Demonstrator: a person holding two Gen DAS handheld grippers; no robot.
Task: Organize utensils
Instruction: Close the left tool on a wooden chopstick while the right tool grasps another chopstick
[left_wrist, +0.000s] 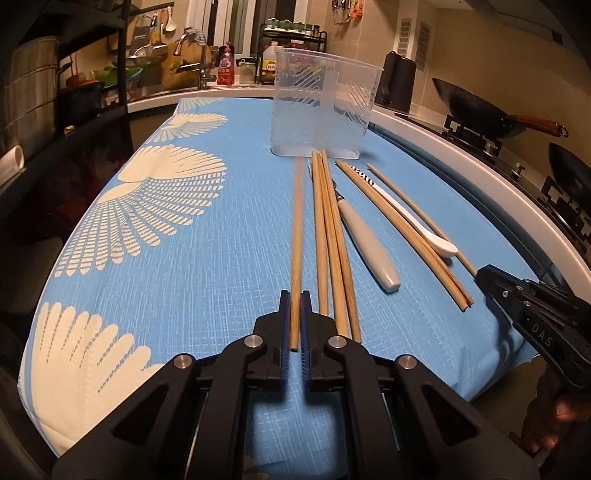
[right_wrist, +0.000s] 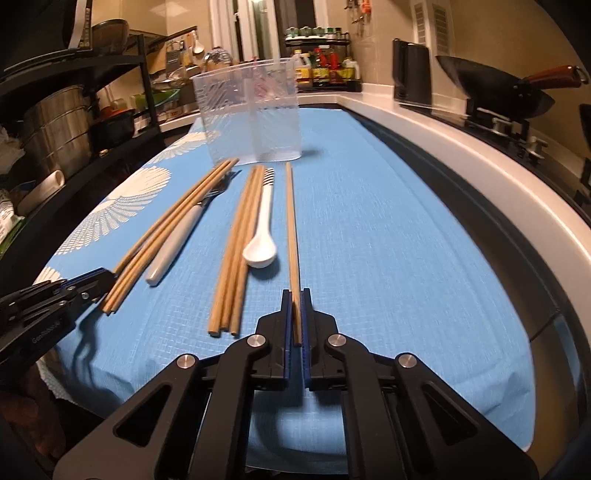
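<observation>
Holder (right_wrist: 255, 114) of clear plastic stands empty behind loose chopsticks (right_wrist: 231, 251).

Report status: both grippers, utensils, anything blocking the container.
Left gripper shut on leftmost chopstick. Right gripper shut on rightmost chopstick. Other chopsticks, white spoon, fork on cloth. Clear container empty, path open.
</observation>
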